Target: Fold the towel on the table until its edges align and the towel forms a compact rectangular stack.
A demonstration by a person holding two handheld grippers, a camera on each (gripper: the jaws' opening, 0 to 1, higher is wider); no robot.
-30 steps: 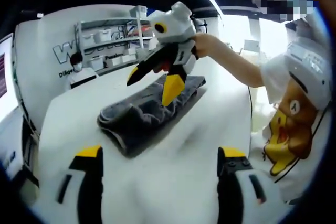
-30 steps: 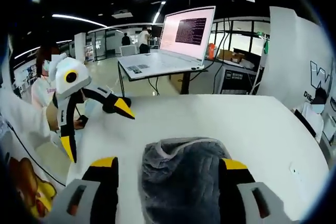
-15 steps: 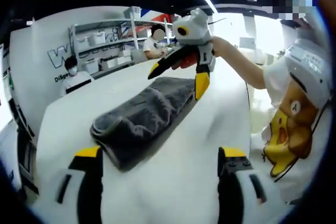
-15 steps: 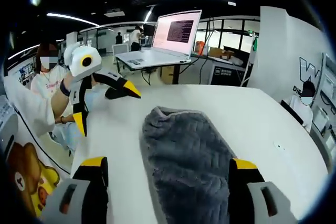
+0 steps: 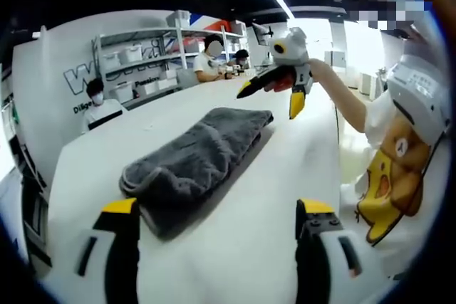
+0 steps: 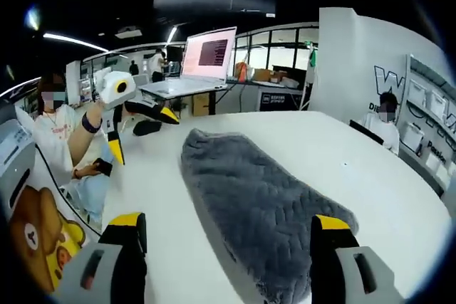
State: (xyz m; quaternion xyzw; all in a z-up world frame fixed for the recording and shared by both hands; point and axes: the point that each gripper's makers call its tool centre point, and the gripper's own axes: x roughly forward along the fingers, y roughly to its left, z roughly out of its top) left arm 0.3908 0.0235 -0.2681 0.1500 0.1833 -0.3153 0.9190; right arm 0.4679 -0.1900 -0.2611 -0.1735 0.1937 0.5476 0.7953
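Both hand-held grippers, left [image 5: 214, 254] and right [image 6: 228, 261], hang released over the bench [image 5: 285, 176], where your grey towel [image 5: 192, 158] lies in a long strip running away from your nearer left one.

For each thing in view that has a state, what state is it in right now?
towel: folded into a long strip, lying flat on the table, touched by neither gripper.
left gripper: open, empty, off the towel.
right gripper: open, empty, above the towel's near end.
table: white, bearing the towel.
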